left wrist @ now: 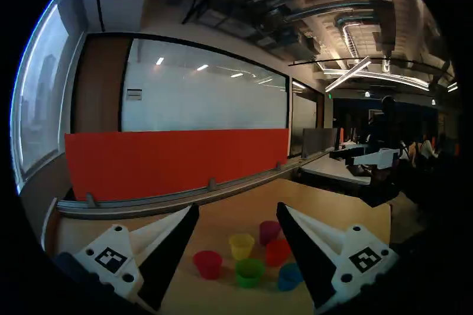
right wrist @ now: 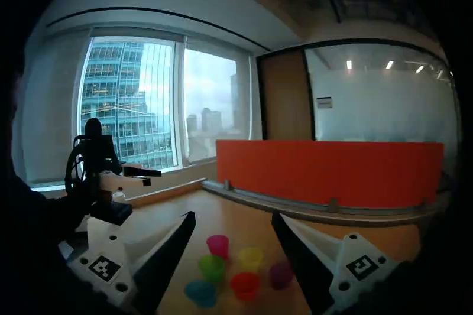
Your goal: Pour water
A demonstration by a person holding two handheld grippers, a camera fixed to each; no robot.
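Several small coloured plastic cups stand upright in a cluster on the wooden table (left wrist: 236, 208). In the left gripper view I see a pink cup (left wrist: 208, 263), a yellow cup (left wrist: 241, 245) and a green cup (left wrist: 249, 272), with purple, red and blue ones beside them. My left gripper (left wrist: 236, 207) hovers open above and short of them, holding nothing. In the right gripper view the same cluster shows, with a pink cup (right wrist: 218, 246), a green cup (right wrist: 211, 267) and a red cup (right wrist: 245, 285). My right gripper (right wrist: 232, 216) is open and empty, apart from the cups.
An orange partition (left wrist: 177, 161) (right wrist: 331, 170) with a grey rail runs along the table's far edge. The other gripper, held by a person, shows far right (left wrist: 378, 158) and at left (right wrist: 109, 188). Windows lie beyond, and more desks (left wrist: 331, 167).
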